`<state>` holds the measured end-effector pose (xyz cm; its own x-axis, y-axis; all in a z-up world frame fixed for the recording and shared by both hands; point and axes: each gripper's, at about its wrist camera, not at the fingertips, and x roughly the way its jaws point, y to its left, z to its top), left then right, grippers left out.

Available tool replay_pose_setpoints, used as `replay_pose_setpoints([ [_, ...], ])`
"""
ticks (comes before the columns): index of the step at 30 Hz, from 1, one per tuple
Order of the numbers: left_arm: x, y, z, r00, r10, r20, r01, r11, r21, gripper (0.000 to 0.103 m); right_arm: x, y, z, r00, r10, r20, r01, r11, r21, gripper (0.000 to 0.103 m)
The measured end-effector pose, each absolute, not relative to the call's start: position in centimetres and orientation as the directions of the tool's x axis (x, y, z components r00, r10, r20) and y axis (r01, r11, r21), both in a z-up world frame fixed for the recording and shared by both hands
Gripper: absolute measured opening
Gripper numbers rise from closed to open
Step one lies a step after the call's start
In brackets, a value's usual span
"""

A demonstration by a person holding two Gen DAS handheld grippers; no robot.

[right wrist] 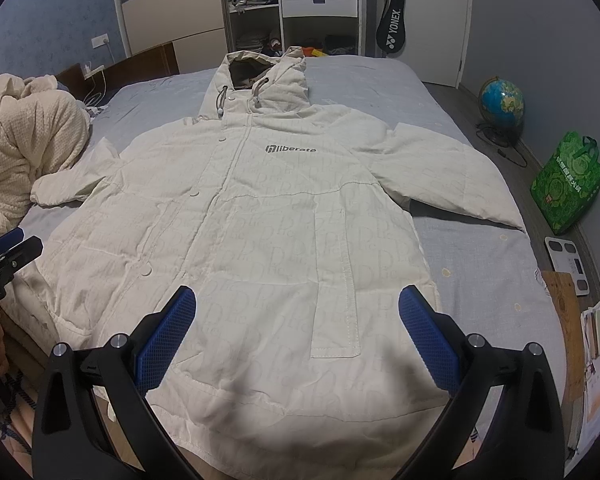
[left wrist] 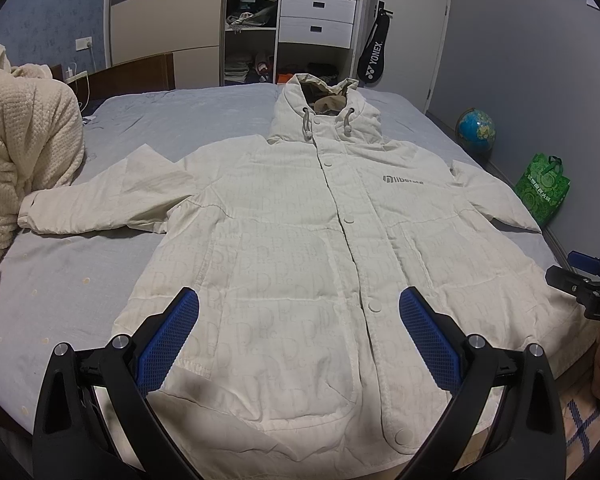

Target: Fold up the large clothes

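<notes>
A large cream hooded jacket (left wrist: 300, 232) lies face up and spread flat on the grey bed (left wrist: 172, 120), buttoned, hood at the far end, both sleeves out to the sides. It also shows in the right wrist view (right wrist: 260, 220). My left gripper (left wrist: 299, 308) is open and empty, hovering over the lower front of the jacket near the hem. My right gripper (right wrist: 297, 306) is open and empty over the jacket's lower right part. Each gripper shows at the edge of the other's view, the right one (left wrist: 580, 276) and the left one (right wrist: 8, 252).
A cream knitted blanket (left wrist: 24, 140) is heaped on the bed's left side, touching the left sleeve cuff. A wardrobe with drawers (left wrist: 316, 16) stands beyond the bed. On the floor to the right are a globe (right wrist: 502, 102), a green bag (right wrist: 568, 188) and a scale (right wrist: 570, 258).
</notes>
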<state>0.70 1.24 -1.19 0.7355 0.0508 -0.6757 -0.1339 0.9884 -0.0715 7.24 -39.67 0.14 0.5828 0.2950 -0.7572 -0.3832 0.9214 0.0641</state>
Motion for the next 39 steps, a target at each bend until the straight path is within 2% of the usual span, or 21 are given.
replay_pose_setpoints([
  [27, 0.4, 0.6, -0.4, 0.75, 0.04, -0.66, -0.11, 0.992, -0.066, 0.097, 7.1, -40.0, 0.6, 0.573, 0.317, -0.755, -0.384, 0.919, 0.095, 0.097],
  [34, 2.6, -0.6, 0.0, 0.729, 0.028, -0.684, -0.049, 0.999, -0.011, 0.097, 9.5, -43.6, 2.6, 0.53, 0.43, -0.731, -0.369, 0.893, 0.258, 0.097],
  [39, 4.8, -1.8, 0.1, 0.71, -0.015, -0.704, -0.004, 1.0, -0.025, 0.097, 13.3, -50.6, 3.2, 0.541, 0.461, -0.704, -0.22, 0.885, 0.411, 0.097],
])
